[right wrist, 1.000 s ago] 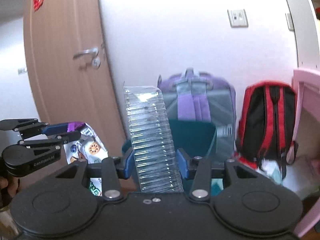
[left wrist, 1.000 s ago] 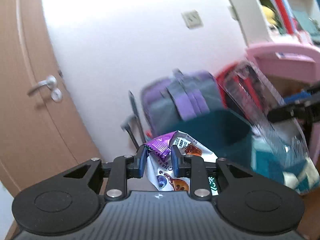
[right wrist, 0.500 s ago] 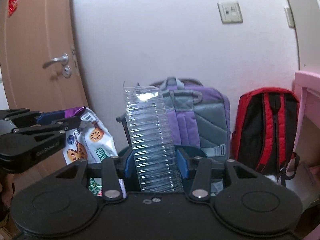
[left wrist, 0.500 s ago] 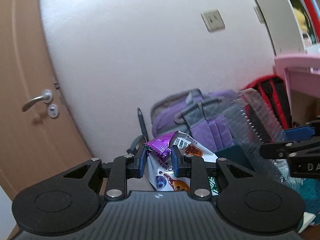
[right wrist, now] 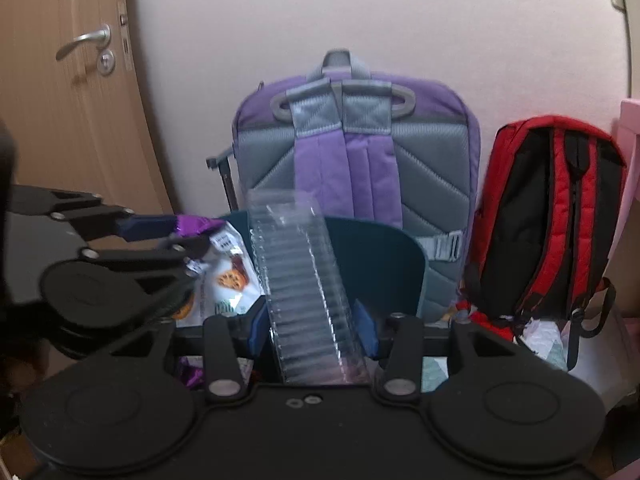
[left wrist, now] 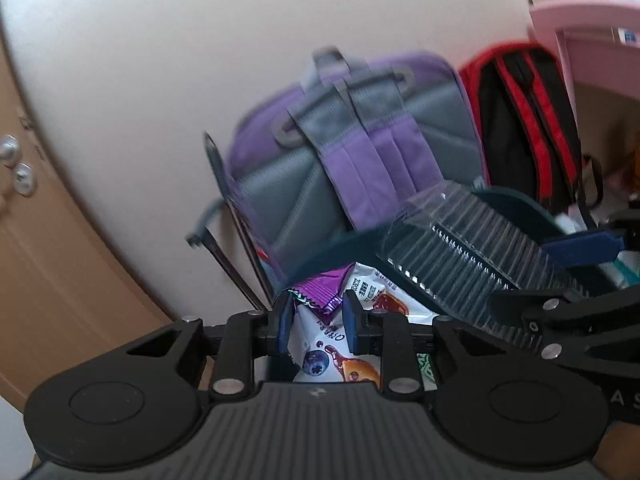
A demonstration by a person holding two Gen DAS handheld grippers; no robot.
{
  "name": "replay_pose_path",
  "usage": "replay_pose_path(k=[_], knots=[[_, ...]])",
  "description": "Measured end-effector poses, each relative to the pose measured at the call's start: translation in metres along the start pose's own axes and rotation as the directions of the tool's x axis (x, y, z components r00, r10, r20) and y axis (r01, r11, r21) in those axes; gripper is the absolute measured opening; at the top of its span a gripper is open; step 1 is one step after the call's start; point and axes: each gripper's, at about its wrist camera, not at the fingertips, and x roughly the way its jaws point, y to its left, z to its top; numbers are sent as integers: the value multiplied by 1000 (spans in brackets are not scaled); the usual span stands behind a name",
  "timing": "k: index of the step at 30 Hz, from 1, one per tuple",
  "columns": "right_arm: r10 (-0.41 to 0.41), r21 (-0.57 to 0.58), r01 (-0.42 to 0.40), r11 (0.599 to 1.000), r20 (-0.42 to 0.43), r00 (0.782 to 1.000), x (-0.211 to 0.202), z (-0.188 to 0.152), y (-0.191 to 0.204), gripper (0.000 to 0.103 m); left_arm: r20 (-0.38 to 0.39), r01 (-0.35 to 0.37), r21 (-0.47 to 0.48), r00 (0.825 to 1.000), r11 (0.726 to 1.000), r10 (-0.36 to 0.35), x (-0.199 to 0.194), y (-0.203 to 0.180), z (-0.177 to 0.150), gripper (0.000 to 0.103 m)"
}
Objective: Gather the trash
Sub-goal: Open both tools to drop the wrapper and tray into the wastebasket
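Note:
My left gripper (left wrist: 316, 322) is shut on a bunch of snack wrappers (left wrist: 332, 344), a purple one on top of a white cookie packet. In the right wrist view the same left gripper (right wrist: 188, 236) and wrappers (right wrist: 228, 276) hang at the left, over the near rim of a dark teal bin (right wrist: 384, 260). My right gripper (right wrist: 312, 326) is shut on a clear ribbed plastic tray (right wrist: 304, 280) that stands upright above the bin's opening. From the left wrist view the tray (left wrist: 460, 240) lies across the bin (left wrist: 516, 204) at the right.
A purple and grey backpack (right wrist: 352, 152) leans on the white wall right behind the bin. A red and black backpack (right wrist: 548, 216) stands to its right, by pink furniture (left wrist: 588, 40). A wooden door (right wrist: 68, 92) with a metal handle is at the left.
Both grippers have come closer to the bin and backpacks and lower, still holding the wrappers and the tray. The bin's opening now lies just under them.

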Motion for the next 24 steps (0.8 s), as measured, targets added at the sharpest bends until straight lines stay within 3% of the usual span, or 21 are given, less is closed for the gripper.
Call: replay_pose_path(k=[7,8,11,24], knots=[[17,56,-15,998,-26,1000,7,-6,-15,45,-122,76,-51,989,996,-82,28,-3,-13,31],[16,57,-14,998,-24,1000,6,-6,-16,45,-125,79,-63,988,995,-86,29,-2,-14,38],[13,61,-12,998,-12,1000,-1,-6,-18,45,-111,86,-100,989,991,-97,25,1,-16,73],[47,67,-48,997,13,999,-64,-12,-14,45,-74,164,-178,981,970,-179,-45,15,-23,75]])
